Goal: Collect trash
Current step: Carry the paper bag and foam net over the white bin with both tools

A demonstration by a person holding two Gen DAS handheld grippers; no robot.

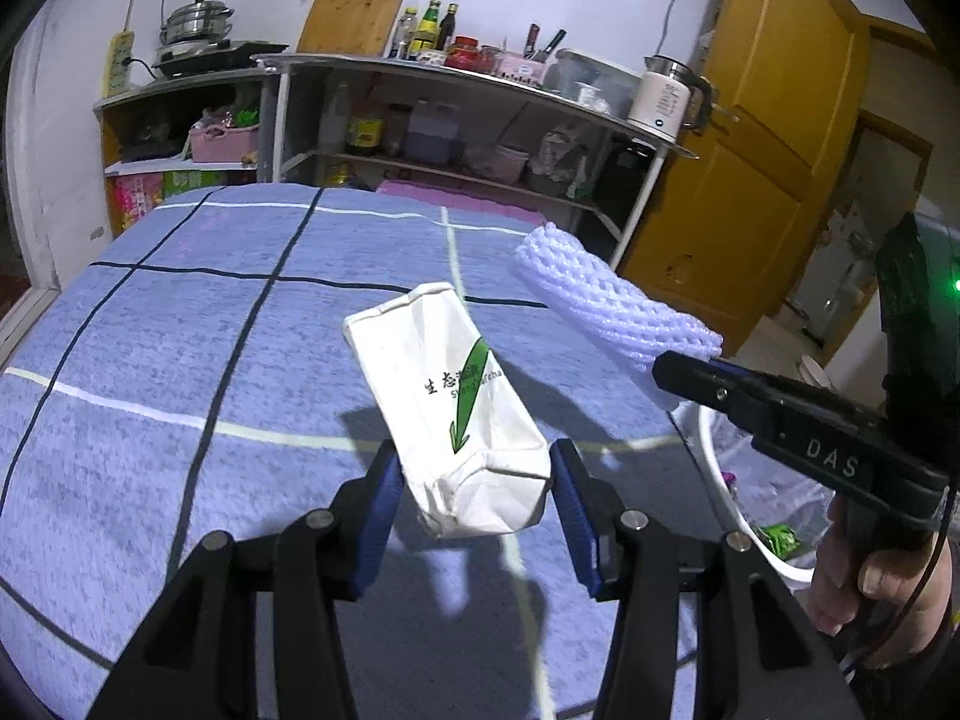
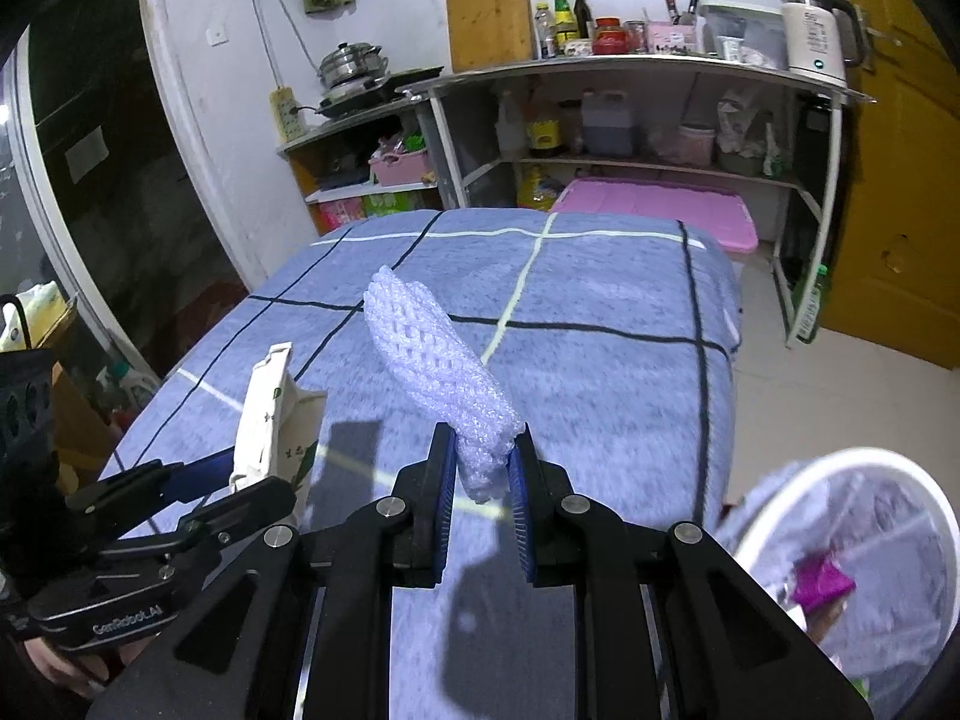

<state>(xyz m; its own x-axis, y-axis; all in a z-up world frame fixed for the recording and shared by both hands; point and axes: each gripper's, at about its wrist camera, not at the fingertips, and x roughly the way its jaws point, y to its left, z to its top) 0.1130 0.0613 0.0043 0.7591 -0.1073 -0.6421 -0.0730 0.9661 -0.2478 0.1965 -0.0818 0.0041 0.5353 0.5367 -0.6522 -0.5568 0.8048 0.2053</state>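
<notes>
Trash in hand, two pieces: one white paper carton [image 1: 456, 408] with a green leaf print, one white foam net sleeve [image 2: 438, 372]. Both are lifted above the blue checked cloth [image 1: 180, 330].

Left hand-held gripper [image 1: 474, 498]: pads sit beside the carton's crumpled end; the carton appears off the cloth, so probably clamped, but contact isn't clear.

Right hand-held gripper [image 2: 483, 492]: clamped on the sleeve's lower end.

Step, as I read it: carry to bin. One white-rimmed bin [image 2: 840, 468], lined, sits off the cloth's right edge and already holds wrappers. Next: swing each piece over the rim, then release.
</notes>
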